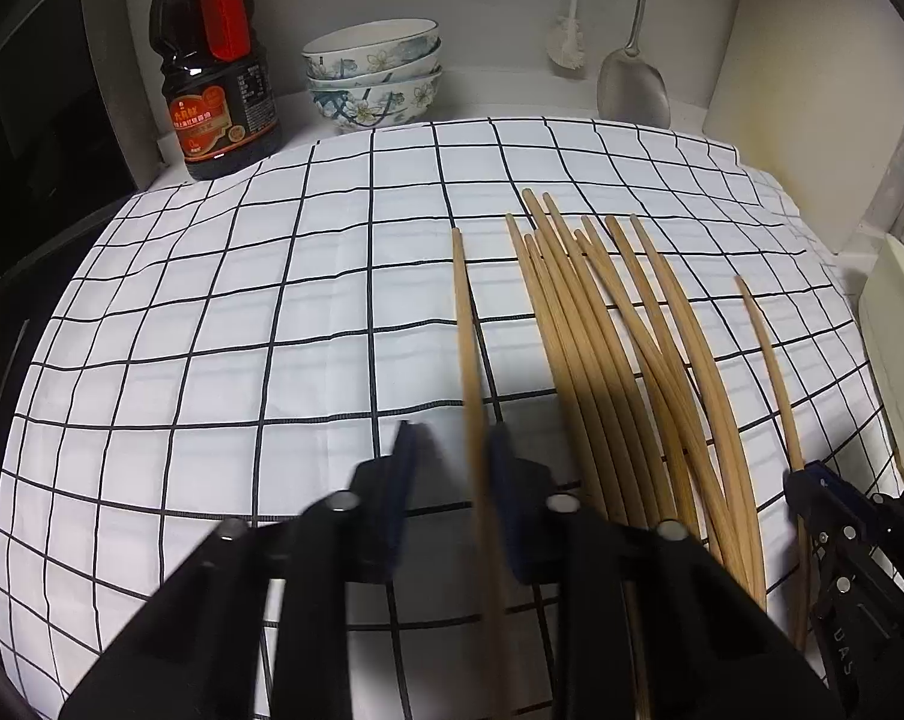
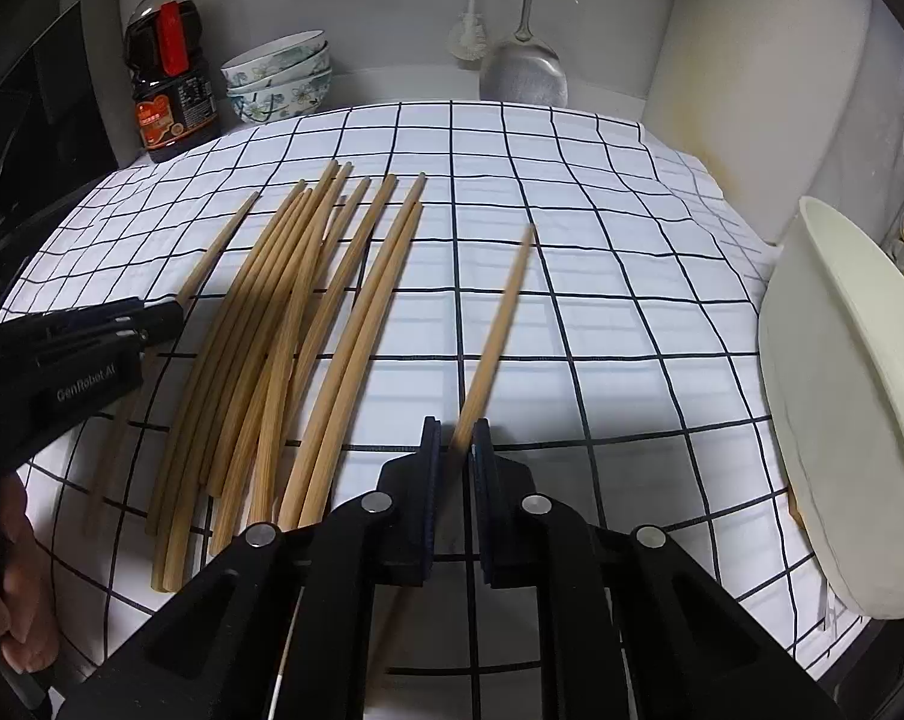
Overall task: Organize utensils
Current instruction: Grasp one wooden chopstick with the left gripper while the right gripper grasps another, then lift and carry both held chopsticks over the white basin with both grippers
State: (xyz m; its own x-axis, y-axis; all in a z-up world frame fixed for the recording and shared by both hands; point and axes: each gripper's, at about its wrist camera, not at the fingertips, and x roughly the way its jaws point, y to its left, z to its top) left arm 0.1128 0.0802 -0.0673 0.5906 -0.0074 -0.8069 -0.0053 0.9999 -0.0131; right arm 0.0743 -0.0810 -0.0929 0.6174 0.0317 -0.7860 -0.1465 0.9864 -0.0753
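Observation:
Several bamboo chopsticks point(image 1: 608, 360) lie in a loose pile on a white checked cloth point(image 1: 242, 312); the pile also shows in the right wrist view point(image 2: 296, 324). My left gripper point(image 1: 452, 438) is open, its fingers point(image 1: 404, 450) on either side of a single chopstick point(image 1: 467, 330) that lies apart, left of the pile. My right gripper point(image 2: 455, 438) is shut on another single chopstick point(image 2: 500, 318), held right of the pile. It shows at the right edge of the left wrist view point(image 1: 812, 480). The left gripper shows at the left of the right wrist view point(image 2: 152, 318).
A dark sauce bottle point(image 1: 212, 66) and stacked floral bowls point(image 1: 374, 75) stand at the back left. A metal spatula point(image 1: 632, 84) and a white brush point(image 1: 566, 42) hang on the back wall. A white basin point(image 2: 842, 396) sits at the cloth's right edge.

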